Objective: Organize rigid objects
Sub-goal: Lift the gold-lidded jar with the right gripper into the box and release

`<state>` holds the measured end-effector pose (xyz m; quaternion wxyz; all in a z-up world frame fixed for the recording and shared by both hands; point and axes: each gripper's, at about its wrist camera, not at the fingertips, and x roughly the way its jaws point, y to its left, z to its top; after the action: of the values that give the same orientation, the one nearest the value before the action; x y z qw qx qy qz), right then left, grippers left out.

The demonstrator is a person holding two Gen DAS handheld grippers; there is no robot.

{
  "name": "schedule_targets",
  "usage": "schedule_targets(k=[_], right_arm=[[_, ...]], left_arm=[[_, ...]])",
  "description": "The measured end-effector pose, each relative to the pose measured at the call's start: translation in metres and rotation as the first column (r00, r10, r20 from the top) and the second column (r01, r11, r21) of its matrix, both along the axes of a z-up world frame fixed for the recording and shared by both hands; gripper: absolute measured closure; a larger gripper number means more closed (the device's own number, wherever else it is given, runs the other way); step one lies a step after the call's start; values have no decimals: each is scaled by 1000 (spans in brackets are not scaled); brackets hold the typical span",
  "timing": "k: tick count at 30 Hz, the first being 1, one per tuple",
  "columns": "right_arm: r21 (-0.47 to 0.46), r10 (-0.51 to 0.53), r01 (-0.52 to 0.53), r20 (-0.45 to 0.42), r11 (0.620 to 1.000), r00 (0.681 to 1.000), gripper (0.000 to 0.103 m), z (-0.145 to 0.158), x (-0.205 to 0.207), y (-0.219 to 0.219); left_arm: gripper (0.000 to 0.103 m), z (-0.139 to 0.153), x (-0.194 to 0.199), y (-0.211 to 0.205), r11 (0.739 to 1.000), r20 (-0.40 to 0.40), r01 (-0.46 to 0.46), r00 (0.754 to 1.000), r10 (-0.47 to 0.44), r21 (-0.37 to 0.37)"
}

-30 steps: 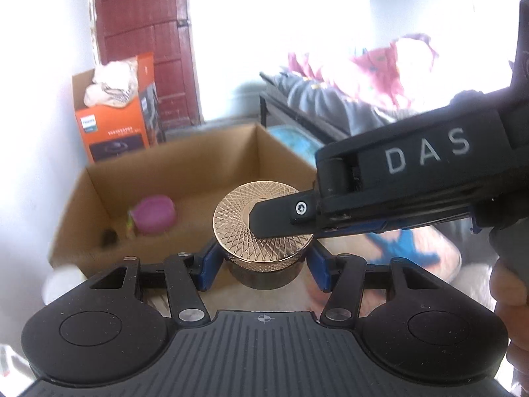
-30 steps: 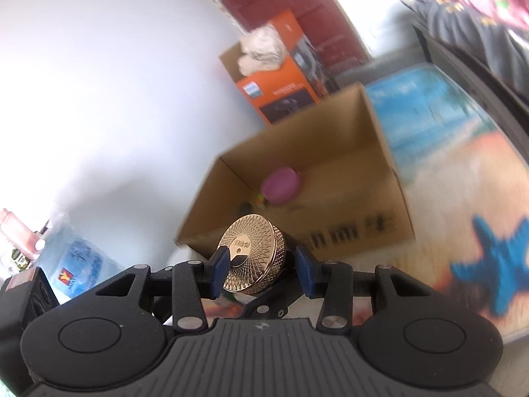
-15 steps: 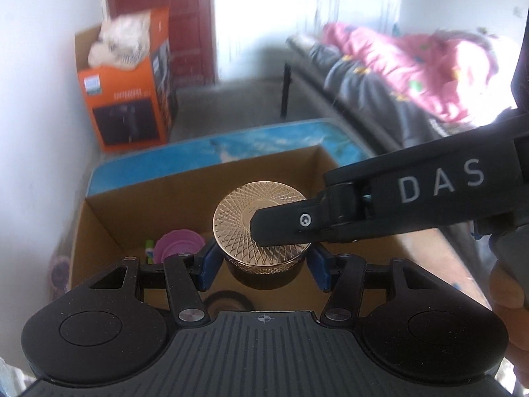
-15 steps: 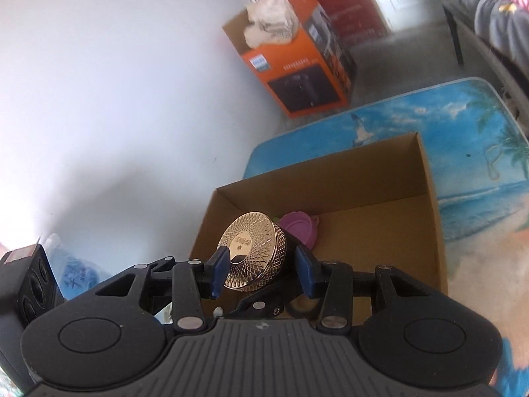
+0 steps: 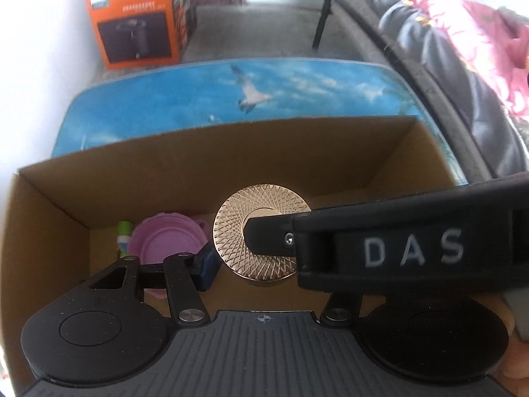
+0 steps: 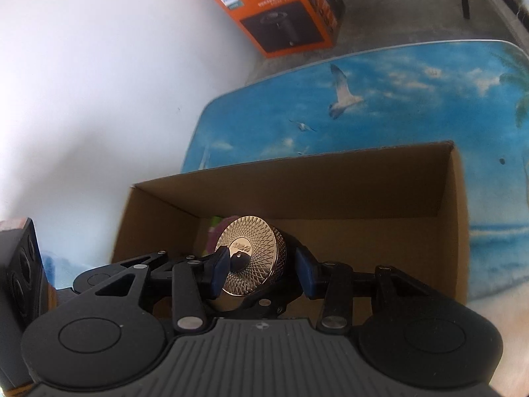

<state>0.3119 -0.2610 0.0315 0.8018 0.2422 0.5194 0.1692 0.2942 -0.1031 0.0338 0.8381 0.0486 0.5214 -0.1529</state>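
Note:
A round gold jar with a patterned lid [image 5: 261, 231] hangs over the inside of an open cardboard box [image 5: 231, 152]. My left gripper [image 5: 261, 264] has its jaws spread wider than the jar; only its left blue pad [image 5: 206, 269] shows. My right gripper's finger [image 5: 274, 235], marked DAS, lies across the lid. In the right wrist view the jar [image 6: 251, 258] sits tilted between the blue pads of my right gripper [image 6: 261, 271], which is shut on it. The box [image 6: 297, 178] lies below.
A pink lid [image 5: 165, 238] and a small green tube [image 5: 123, 235] lie in the box's left corner. The box rests on a blue beach-print mat [image 5: 231, 92]. An orange appliance carton [image 5: 135, 16] stands by the wall. A couch with bedding [image 5: 446, 49] is at the right.
Both grippers moved forward and down with the jar, from above the box's near edge to inside it. The left gripper's jaws have spread away from the jar.

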Motion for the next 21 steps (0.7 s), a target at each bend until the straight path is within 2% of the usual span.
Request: schedule_targets(k=[5, 9, 13, 16, 21], right_arm=[[-52, 36, -38, -30, 998, 999, 56, -10, 18, 5], [-93, 36, -39, -35, 995, 999, 55, -15, 26, 5], [-104, 29, -30, -15, 994, 999, 54, -15, 28, 6], [-121, 27, -24, 21, 992, 999, 54, -9, 25, 6], [-108, -6, 18, 116, 994, 993, 54, 22, 4, 0]], left_arm=[[47, -12, 14, -1, 1000, -55, -11, 998, 11, 5], [45, -18, 21, -2, 1000, -106, -10, 994, 7, -28], [41, -16, 20, -2, 999, -92, -6, 996, 2, -40], [33, -8, 16, -3, 998, -77, 3, 997, -8, -59], [27, 17, -5, 0, 996, -19, 32, 999, -34, -83]])
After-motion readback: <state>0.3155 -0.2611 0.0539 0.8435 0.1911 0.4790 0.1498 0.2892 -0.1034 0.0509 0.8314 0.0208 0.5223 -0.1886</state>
